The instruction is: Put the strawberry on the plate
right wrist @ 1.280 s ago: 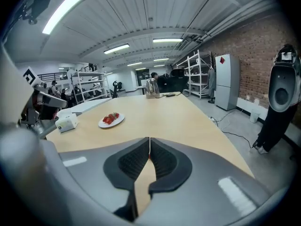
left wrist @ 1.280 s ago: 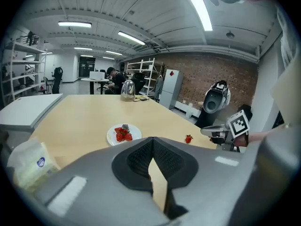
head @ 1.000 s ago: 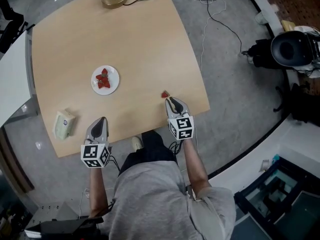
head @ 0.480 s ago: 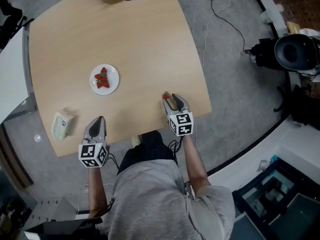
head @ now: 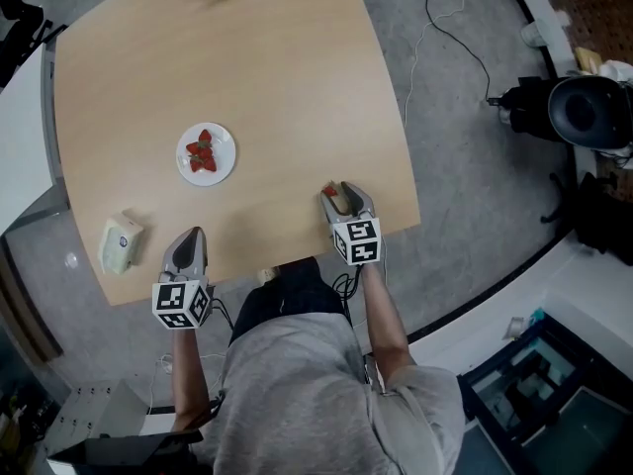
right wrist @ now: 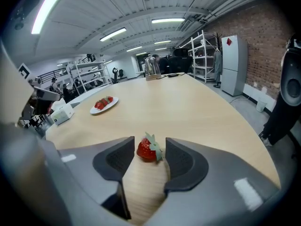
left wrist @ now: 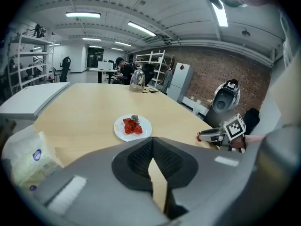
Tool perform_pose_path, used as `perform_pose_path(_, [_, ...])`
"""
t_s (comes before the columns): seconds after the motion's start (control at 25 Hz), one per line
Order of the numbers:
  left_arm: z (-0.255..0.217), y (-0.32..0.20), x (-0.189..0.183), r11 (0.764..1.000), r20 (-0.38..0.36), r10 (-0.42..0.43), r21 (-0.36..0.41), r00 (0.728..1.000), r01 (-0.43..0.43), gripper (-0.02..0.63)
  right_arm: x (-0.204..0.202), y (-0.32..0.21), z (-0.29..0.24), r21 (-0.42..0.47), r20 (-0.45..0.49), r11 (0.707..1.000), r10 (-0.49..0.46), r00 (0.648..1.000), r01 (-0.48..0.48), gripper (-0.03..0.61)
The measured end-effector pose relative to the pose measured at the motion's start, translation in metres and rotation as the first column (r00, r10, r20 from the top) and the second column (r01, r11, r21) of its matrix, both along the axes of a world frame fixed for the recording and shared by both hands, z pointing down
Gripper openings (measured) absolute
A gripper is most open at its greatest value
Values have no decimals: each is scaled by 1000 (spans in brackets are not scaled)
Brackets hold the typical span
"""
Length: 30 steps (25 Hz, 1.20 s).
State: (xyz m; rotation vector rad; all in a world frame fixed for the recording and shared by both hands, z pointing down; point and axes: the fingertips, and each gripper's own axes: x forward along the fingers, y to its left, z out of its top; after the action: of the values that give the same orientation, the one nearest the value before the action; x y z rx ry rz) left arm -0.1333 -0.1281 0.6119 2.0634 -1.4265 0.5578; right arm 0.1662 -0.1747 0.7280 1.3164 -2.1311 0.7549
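The loose strawberry (right wrist: 149, 150) lies on the table (head: 297, 77) near its five o'clock edge. It now sits between the parted jaws of the right gripper (head: 337, 194), which have just been opening and have come down around it without pressing. Closing on it looks like the next step. One plate (head: 227, 144), at ten o'clock from it, holds about three strawberries. The left gripper (head: 189, 237), at eight o'clock, is clenched on nothing. One wipes packet (head: 121, 243) lies beyond it.

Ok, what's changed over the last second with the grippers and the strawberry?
The right gripper came forward, its jaws have just been opening, and the strawberry now lies between them, not gripped. The left gripper stays shut and empty; the plate has not moved.
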Motion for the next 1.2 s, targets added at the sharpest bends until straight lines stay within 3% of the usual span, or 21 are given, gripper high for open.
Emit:
perform_pose_path(0.44, [1, 2, -3, 1000, 4, -13, -7, 1000, 13, 20, 4, -1, 2, -3, -38, 1000, -4, 999, 4, 144])
perform_pose_path(1.2, [-19, 14, -17, 994, 3, -99, 48, 995, 99, 20, -14, -20, -31, 56, 20, 997, -54, 998, 52, 138])
